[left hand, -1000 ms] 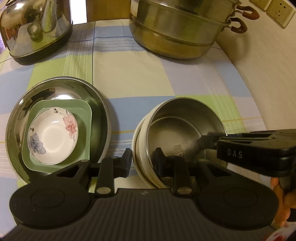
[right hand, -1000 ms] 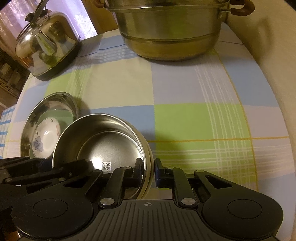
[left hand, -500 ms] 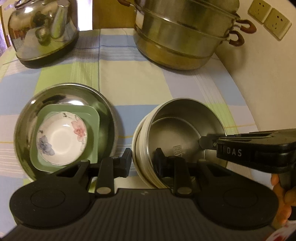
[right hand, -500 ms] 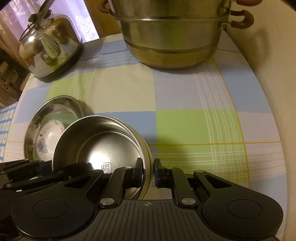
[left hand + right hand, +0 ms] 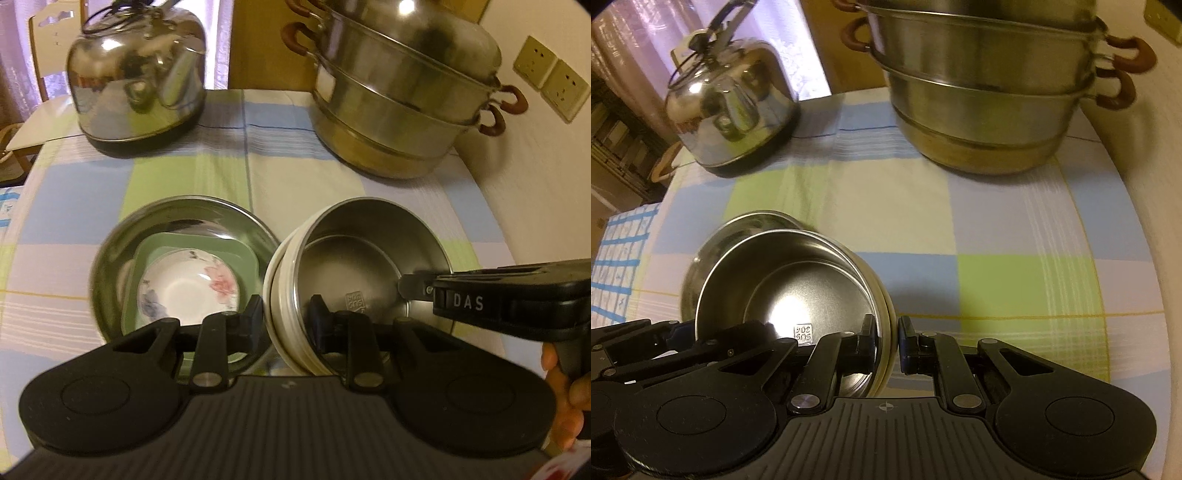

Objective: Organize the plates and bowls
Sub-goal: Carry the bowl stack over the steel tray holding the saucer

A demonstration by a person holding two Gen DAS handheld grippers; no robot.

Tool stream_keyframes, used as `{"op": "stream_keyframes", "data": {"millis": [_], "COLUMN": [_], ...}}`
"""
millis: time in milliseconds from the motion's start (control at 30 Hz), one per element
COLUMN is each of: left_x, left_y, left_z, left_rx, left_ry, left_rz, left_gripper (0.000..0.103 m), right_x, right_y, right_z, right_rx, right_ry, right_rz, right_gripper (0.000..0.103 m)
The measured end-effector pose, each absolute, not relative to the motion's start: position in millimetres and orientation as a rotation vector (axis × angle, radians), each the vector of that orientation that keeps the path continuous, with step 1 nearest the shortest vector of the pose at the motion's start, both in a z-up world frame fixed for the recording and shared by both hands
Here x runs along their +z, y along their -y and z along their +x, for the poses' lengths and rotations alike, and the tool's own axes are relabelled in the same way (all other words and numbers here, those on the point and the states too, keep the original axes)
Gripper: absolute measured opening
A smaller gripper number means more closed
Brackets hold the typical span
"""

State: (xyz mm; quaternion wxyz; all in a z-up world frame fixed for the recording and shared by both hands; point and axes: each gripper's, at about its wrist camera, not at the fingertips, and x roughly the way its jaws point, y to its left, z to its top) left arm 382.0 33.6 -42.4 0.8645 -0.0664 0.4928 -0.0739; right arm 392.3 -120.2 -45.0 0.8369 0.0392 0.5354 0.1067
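- The left gripper point(image 5: 284, 319) is pinching the near-left rim of the round steel bowl nested in a cream bowl point(image 5: 365, 273); the right gripper point(image 5: 886, 341) is clamping the rim on the opposite side.
- The 2 are carrying this stack just beside the wide steel dish holding a green square plate and a flowered white bowl point(image 5: 184, 266).
- Judged step: nesting the stacks; next calls for level centring over the flowered bowl before lowering.

Both claws pointed steeply downward. The left claw point(image 5: 284, 314) had its black fingers closed on the near-left rim of the cream-sided stainless steel bowl point(image 5: 354, 258), one finger outside, one inside. The right claw point(image 5: 886, 343) pinched the opposite rim likewise. Fingers of the person's right hand point(image 5: 565, 398) wrapped its handle.
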Motion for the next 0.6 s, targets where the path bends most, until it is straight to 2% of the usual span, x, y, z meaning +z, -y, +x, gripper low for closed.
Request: {"op": "stream_keyframes", "data": {"millis": [600], "left_x": [-35], "left_y": [-104], "left_z": [378], "left_rx": [-0.05], "left_ry": [-1.01], "left_rz": [-0.186], "left_gripper": [0.024], "right_x": [-42], "right_y": [45], "right_z": [401], "right_rx": [0.342], "right_ry": [-1.117], "right_rz": [0.018], "right_gripper": [0.012]}}
